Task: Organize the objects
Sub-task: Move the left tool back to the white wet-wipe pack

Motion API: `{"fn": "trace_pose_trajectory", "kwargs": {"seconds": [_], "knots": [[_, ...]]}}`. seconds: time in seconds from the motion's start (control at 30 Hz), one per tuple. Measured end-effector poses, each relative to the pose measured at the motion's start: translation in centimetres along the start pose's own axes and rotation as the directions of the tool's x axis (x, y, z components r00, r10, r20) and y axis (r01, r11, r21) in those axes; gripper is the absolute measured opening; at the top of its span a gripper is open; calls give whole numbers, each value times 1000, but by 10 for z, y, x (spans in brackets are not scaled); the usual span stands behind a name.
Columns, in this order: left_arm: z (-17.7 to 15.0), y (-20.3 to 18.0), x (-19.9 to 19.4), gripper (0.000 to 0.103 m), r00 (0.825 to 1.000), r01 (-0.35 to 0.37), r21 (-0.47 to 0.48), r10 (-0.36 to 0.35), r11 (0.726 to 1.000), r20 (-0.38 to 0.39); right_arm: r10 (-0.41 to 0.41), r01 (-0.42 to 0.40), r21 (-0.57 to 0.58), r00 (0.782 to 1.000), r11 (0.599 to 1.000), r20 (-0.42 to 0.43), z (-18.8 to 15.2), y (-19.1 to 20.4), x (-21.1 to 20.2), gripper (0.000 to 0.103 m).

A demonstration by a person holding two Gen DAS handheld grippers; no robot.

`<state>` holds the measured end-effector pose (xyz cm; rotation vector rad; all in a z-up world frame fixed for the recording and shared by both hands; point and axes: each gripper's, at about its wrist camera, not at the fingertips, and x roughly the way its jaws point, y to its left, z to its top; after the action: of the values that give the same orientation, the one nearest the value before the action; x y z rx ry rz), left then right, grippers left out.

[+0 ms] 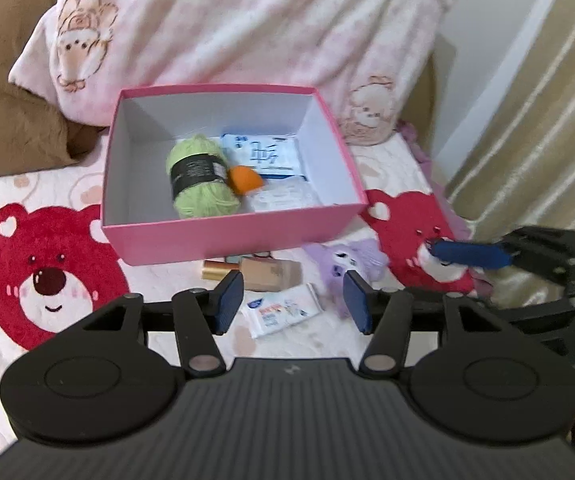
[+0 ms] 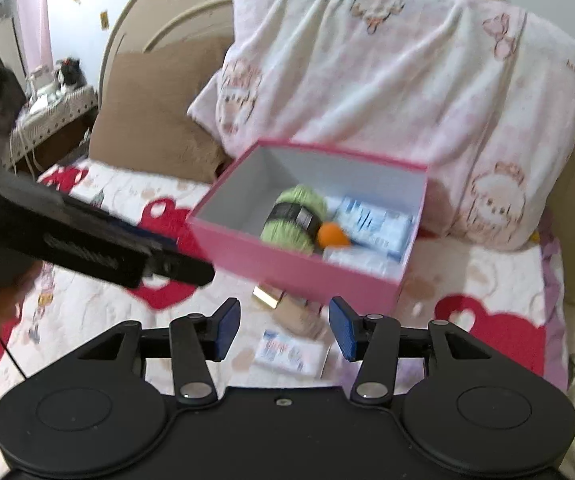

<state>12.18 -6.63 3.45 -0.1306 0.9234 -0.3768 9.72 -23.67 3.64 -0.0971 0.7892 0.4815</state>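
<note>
Both grippers are hanging above the bed right now, and neither one is carrying anything. The left gripper is showing its blue pads spread apart with only bedding visible through the gap. The right gripper is looking the same, jaws apart and empty.

The open pink cardboard box is sitting on the bear-print bedspread, up against the pale pink fleece blanket. Inside it are lying a ball of light green yarn with a dark paper band, a small orange teardrop sponge touching the yarn, and white-and-blue packets along the right side.

Still waiting outside, just in front of the box's near wall: a beige bottle with a gold cap lying on its side, a flat white tissue packet with blue and red print, and a small purple plush toy to the right of them.

So this is looking like a between-picks moment, with the box partly filled and three items to go. The next move is calling for one gripper to be dropping onto a loose item; the tissue packet is lying right under both. Being flat, it is asking for a low approach with the jaws straddling its narrow edges before closing.
</note>
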Motion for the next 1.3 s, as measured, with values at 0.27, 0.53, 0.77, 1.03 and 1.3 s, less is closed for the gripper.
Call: {"fn": "trace_pose_trajectory", "kwargs": {"seconds": [0.27,0.53,0.77,1.03,1.3], "knots": [[-25,-5,-1,61,1000,-28,23,28,999,-9,18,-19,-25,999,1000,-49,-33,20,13,71],[-47,3,39,73,995,-66,51,69,997,-72,6,-9,-32,996,999,-87,-58,23,51,75],[-62,27,80,83,995,-82,-33,80,996,-54,3,-5,-32,997,999,-81,-74,20,102,75],[-79,47,121,81,997,-54,-62,51,997,-53,-51,54,69,998,996,-42,-102,6,141,75],[-83,51,154,77,1000,-20,-101,20,995,-2,-68,66,122,998,990,15,-121,-10,157,86]]}}
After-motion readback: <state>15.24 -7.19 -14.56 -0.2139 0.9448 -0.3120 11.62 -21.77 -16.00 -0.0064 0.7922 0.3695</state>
